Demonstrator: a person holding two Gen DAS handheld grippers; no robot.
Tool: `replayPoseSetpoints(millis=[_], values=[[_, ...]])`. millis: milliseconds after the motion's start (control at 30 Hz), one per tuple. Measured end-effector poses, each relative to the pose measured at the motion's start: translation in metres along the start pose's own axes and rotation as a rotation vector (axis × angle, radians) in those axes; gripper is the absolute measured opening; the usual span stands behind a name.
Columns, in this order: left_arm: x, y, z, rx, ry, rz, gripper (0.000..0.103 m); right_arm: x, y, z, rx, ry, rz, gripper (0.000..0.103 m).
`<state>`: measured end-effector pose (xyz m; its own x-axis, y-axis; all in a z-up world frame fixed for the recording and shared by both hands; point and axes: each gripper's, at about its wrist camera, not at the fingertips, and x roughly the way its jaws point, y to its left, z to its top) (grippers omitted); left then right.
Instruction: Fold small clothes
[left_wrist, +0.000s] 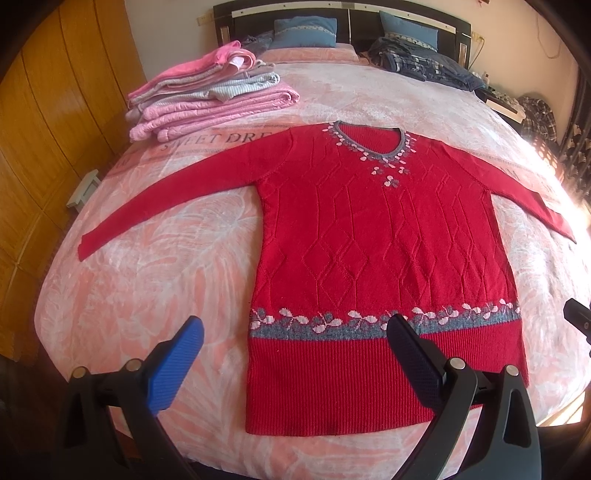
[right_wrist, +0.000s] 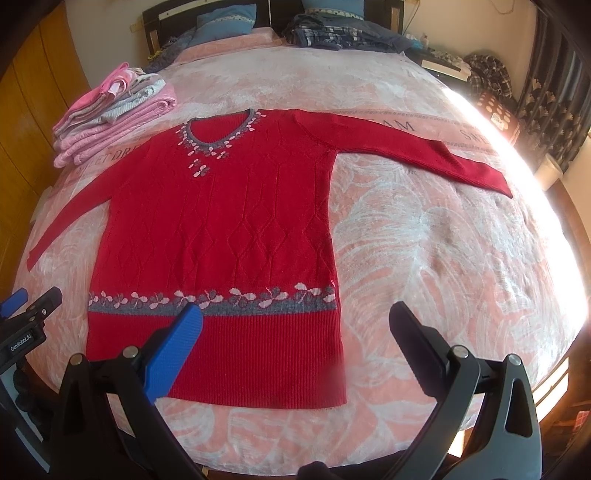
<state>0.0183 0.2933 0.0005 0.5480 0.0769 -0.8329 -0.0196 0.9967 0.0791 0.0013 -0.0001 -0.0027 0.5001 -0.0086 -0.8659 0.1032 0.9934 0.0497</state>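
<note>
Red sweater is lying flat and face up on the pink bedspread, both sleeves spread wide. Left gripper and right gripper are hovering near the hem — jaws wide apart, gripping nothing. To fold neatly, each should probably be pinching a sleeve cuff first — then bringing it across the chest.

Left hand-held gripper jaws spread wide, holding nothing, one blue pad, one black. Right hand-held gripper same: fingers wide apart, empty. Both level, side by side, pointing forward, well apart.
</note>
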Motion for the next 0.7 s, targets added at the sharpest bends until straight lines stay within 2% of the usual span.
replayPoseSetpoints(millis=[333,700], values=[[0.0000,-0.0014,0.0000,0.000,0.013,-0.005,0.099,0.0023,-0.0025,-0.0012,0.010,0.002,0.021,0.100],[0.0008,-0.0029,0.0004,0.002,0.018,-0.002,0.099,0.0006,-0.0026,-0.0008,-0.007,0.006,-0.011,0.100]])
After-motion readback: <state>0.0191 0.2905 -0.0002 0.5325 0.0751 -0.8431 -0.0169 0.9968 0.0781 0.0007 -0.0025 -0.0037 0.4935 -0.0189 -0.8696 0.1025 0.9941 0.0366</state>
